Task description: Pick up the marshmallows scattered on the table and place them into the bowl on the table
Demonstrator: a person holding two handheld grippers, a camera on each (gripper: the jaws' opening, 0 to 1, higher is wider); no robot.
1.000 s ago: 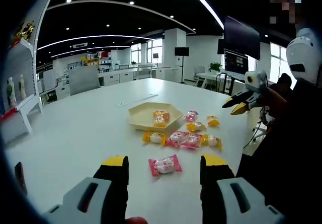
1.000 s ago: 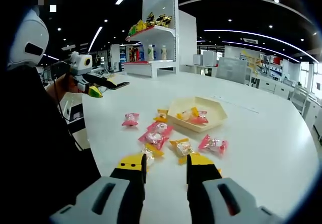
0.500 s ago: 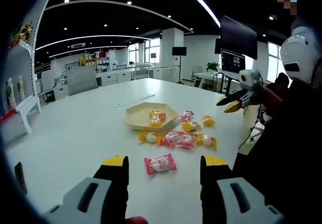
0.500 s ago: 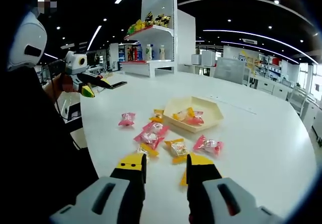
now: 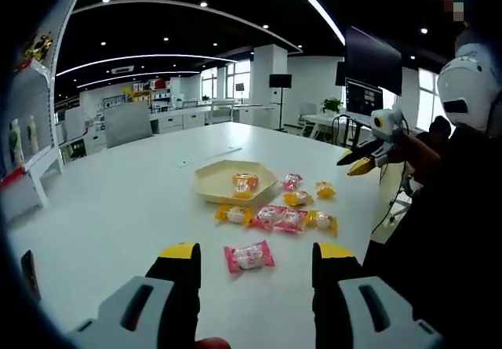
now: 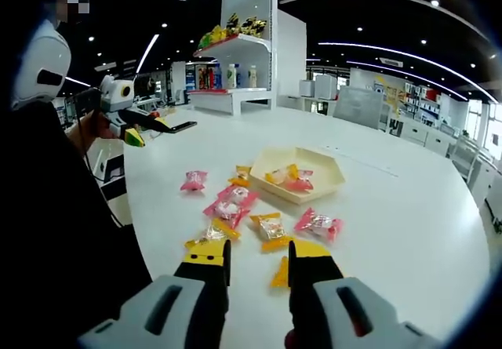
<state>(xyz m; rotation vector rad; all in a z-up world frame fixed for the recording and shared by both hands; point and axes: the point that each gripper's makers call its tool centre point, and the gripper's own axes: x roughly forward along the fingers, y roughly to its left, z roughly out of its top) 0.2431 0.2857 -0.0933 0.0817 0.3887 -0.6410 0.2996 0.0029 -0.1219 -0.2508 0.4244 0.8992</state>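
Note:
A cream hexagonal bowl (image 5: 216, 196) (image 6: 314, 154) stands mid-table with wrapped marshmallows (image 5: 245, 182) (image 6: 286, 178) inside. Several pink and yellow wrapped marshmallows lie loose in front of it. One pink marshmallow (image 5: 249, 256) lies just beyond my left gripper (image 5: 257, 251), whose jaws are wide open with nothing between them. My right gripper (image 6: 259, 249) is narrowed onto a yellow-wrapped marshmallow (image 6: 280, 273) that hangs by its right jaw, above the table. Beyond it lie a yellow marshmallow (image 6: 271, 230) and a pink marshmallow (image 6: 318, 223). The left gripper (image 6: 137, 133) also shows off the table's left side, and the right gripper (image 5: 365, 161) off its right side.
The white table (image 5: 118, 208) is large and round-edged, and the person in dark clothes stands at its near edge (image 6: 129, 208). A shelf with products (image 6: 235, 43) stands behind the table. A dark monitor (image 5: 372, 59) hangs beyond, with office desks farther back.
The right view has pulled up and back from the table while the yellow wrapper stayed at its jaws. The left view is nearly the same.

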